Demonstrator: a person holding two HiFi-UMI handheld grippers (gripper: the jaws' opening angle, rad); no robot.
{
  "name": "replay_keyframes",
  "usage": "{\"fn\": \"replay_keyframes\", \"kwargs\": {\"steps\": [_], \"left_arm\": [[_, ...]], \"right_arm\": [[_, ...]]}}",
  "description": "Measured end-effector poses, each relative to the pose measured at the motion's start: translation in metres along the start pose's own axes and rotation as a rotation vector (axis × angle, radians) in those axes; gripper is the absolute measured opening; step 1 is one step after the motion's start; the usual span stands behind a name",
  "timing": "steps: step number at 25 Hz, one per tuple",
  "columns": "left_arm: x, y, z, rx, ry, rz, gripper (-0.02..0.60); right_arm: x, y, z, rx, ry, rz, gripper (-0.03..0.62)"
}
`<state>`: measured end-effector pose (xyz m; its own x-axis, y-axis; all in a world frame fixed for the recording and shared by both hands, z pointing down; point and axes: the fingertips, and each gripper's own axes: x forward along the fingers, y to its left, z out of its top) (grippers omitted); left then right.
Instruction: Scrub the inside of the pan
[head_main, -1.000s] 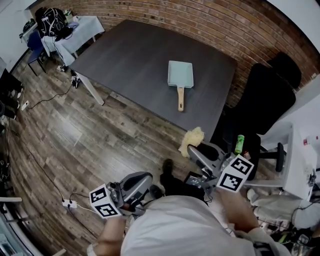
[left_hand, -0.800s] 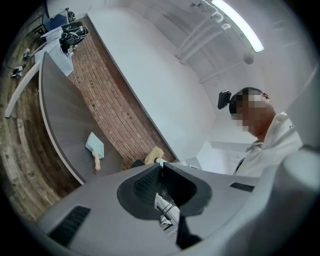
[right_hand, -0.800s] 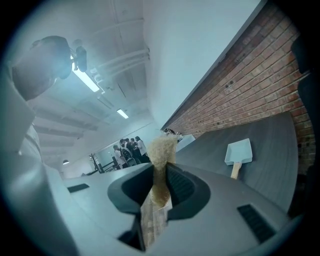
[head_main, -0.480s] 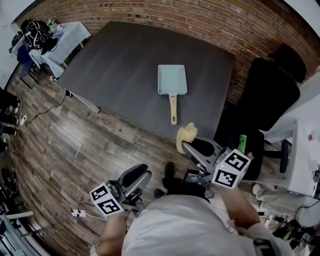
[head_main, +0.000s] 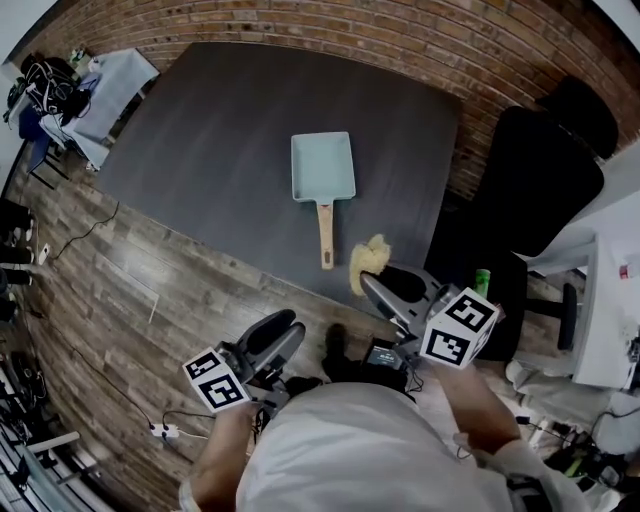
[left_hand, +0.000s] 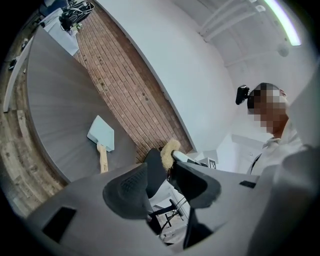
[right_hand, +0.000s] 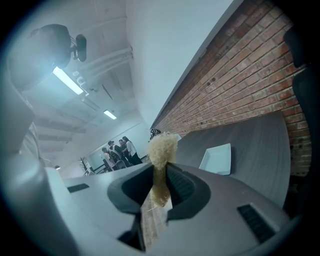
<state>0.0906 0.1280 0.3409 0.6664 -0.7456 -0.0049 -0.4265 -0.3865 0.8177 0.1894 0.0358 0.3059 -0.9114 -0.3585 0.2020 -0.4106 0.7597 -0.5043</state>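
The pale blue rectangular metal pan (head_main: 323, 165) with a wooden handle (head_main: 325, 235) lies toward the near edge of the dark grey tabletop (head_main: 200, 130). It looks rigid, probably light and prone to slide, so it is best pinned at the handle. The left gripper (head_main: 290, 328) is spread and empty, its jaws having just been opening, and the right gripper (head_main: 378, 282) pinches a soft yellow fibrous scrubber (head_main: 368, 262).

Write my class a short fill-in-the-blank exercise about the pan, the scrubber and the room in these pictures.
1. The light blue pan has a handle made of ___.
2. Seen from above, the pan's shape is ___.
3. The right gripper is shut on a fluffy scrubber whose colour is ___.
4. The wall behind the table is built of ___.

Missing words: wood; rectangular; yellow; brick.
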Motion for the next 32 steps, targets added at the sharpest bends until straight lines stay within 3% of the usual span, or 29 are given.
{"fn": "replay_keyframes", "kwargs": {"steps": [11, 17, 25, 26, 28, 32], "left_arm": [[0.067, 0.102, -0.018, -0.078, 0.139, 0.129, 0.256], [0.101, 0.176, -0.024, -0.154, 0.207, 0.188, 0.275], [0.142, 0.219, -0.029, -0.214, 0.313, 0.168, 0.278], [0.146, 0.219, -0.029, -0.215, 0.327, 0.157, 0.263], [0.15, 0.219, -0.03, -0.221, 0.348, 0.134, 0.137], [0.146, 0.219, -0.03, -0.27, 0.361, 0.114, 0.126]], "right_arm": [[0.005, -0.038, 0.0, 0.034, 0.013, -0.055, 0.083], [0.006, -0.044, -0.003, 0.042, 0.009, -0.147, 0.083], [0.015, -0.05, -0.009, 0.086, 0.01, -0.269, 0.084], [0.018, -0.05, -0.009, 0.089, 0.005, -0.282, 0.083], [0.023, -0.051, -0.009, 0.093, -0.001, -0.304, 0.084], [0.035, -0.052, -0.013, 0.101, -0.001, -0.342, 0.083]]}}
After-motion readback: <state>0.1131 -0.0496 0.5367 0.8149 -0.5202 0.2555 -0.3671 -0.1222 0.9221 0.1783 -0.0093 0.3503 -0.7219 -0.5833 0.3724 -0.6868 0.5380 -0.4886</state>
